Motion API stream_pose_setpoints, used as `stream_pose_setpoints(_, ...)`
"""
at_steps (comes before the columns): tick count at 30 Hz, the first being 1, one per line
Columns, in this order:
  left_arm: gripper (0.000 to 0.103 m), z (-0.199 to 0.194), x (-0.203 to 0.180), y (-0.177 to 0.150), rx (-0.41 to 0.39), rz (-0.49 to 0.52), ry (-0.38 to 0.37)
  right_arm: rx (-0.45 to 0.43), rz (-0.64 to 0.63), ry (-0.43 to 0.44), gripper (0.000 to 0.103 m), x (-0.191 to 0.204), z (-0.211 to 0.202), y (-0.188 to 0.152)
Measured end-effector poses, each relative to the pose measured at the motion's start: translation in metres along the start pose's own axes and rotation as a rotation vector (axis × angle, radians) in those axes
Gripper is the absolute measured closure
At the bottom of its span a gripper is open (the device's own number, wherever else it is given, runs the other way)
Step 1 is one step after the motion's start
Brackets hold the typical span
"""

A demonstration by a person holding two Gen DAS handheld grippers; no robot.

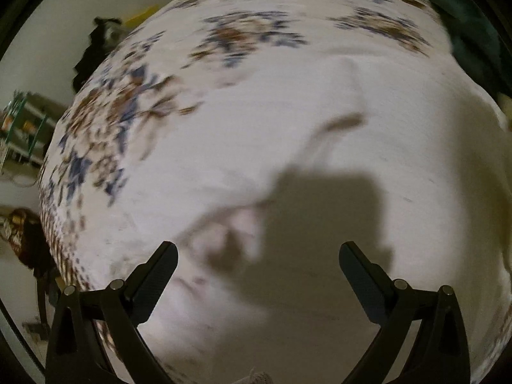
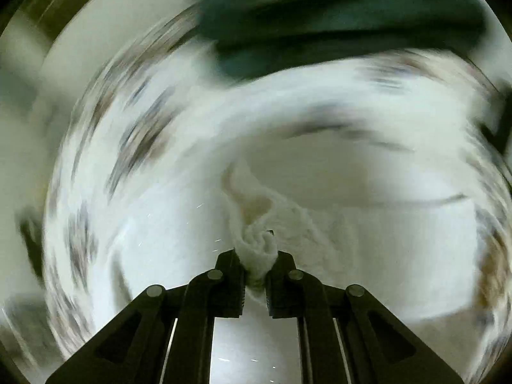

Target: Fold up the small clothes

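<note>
Hovering above a bed covered by a white sheet with blue and brown floral print [image 1: 134, 108], the left tool [image 1: 257, 267] has its 2 black fingers spread wide with nothing between them. Its shadow falls on the plain white middle of the sheet. A dark green cloth [image 1: 470, 32] lies at the far right edge of the bed, and a green metal rack [image 1: 22, 128] stands on the floor to the left.

In the right wrist view, heavily blurred, the right tool [image 2: 257, 264] is closed narrow on a bunched wad of the small white knitted garment [image 2: 259, 246], which spreads away over the sheet. The dark green cloth [image 2: 320, 16] lies beyond.
</note>
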State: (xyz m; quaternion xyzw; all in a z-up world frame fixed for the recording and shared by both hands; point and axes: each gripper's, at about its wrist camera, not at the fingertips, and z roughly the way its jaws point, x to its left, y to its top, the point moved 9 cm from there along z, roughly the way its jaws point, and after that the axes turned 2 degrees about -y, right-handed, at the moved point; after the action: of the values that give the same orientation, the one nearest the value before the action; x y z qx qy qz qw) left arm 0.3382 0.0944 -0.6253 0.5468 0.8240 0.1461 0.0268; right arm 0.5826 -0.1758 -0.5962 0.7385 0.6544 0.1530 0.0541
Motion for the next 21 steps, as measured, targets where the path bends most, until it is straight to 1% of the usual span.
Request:
stream_pose_setpoints(2, 0.0, 0.004, 0.019, 0.004, -0.003, -0.026, 0.011, 0.048, -0.139, 0.012, 0.093, 0.074, 0.03, -0.023)
stream_pose_setpoints(3, 0.0, 0.007, 0.029, 0.006, -0.003, -0.041, 0.014, 0.059, -0.206, 0.002, 0.093, 0.106, 0.039, -0.033)
stream_pose_setpoints(5, 0.0, 0.014, 0.046, 0.009, 0.002, -0.064, 0.016, 0.086, -0.326, -0.029, 0.093, 0.152, 0.06, -0.054)
stream_pose_setpoints(6, 0.0, 0.016, 0.051, 0.01, 0.005, -0.07, 0.014, 0.111, -0.365, -0.052, 0.093, 0.169, 0.067, -0.065)
stream_pose_setpoints(7, 0.0, 0.019, 0.057, 0.011, 0.009, -0.077, 0.012, 0.141, -0.382, -0.073, 0.092, 0.177, 0.077, -0.073)
stream_pose_setpoints(8, 0.0, 0.022, 0.064, 0.012, 0.011, -0.084, 0.012, 0.167, -0.381, -0.097, 0.091, 0.178, 0.084, -0.078)
stream_pose_setpoints(9, 0.0, 0.023, 0.069, 0.013, 0.011, -0.089, 0.009, 0.184, -0.368, -0.101, 0.09, 0.176, 0.087, -0.081)
stream_pose_setpoints(11, 0.0, 0.024, 0.082, 0.014, 0.016, -0.103, -0.005, 0.222, -0.301, -0.042, 0.077, 0.166, 0.08, -0.087)
stream_pose_setpoints(12, 0.0, 0.024, 0.088, 0.013, 0.021, -0.111, -0.011, 0.239, -0.243, 0.006, 0.058, 0.158, 0.07, -0.089)
stream_pose_setpoints(13, 0.0, 0.021, 0.096, 0.012, 0.025, -0.123, -0.024, 0.244, -0.194, 0.036, 0.036, 0.149, 0.061, -0.09)
stream_pose_setpoints(14, 0.0, 0.018, 0.105, 0.01, 0.028, -0.138, -0.037, 0.24, -0.133, 0.072, 0.03, 0.136, 0.046, -0.092)
stream_pose_setpoints(15, 0.0, 0.013, 0.12, 0.005, 0.032, -0.162, -0.047, 0.235, -0.085, 0.096, 0.029, 0.125, 0.033, -0.095)
stream_pose_setpoints(17, 0.0, 0.004, 0.147, -0.004, 0.038, -0.206, -0.049, 0.233, -0.007, 0.11, 0.029, 0.102, 0.012, -0.106)
stream_pose_setpoints(20, 0.0, 0.002, 0.183, -0.024, 0.079, -0.299, -0.062, 0.238, 0.076, 0.097, 0.029, 0.073, -0.007, -0.13)
stream_pose_setpoints(21, 0.0, 0.006, 0.196, -0.033, 0.096, -0.344, -0.085, 0.245, 0.101, 0.089, 0.029, 0.065, -0.01, -0.138)
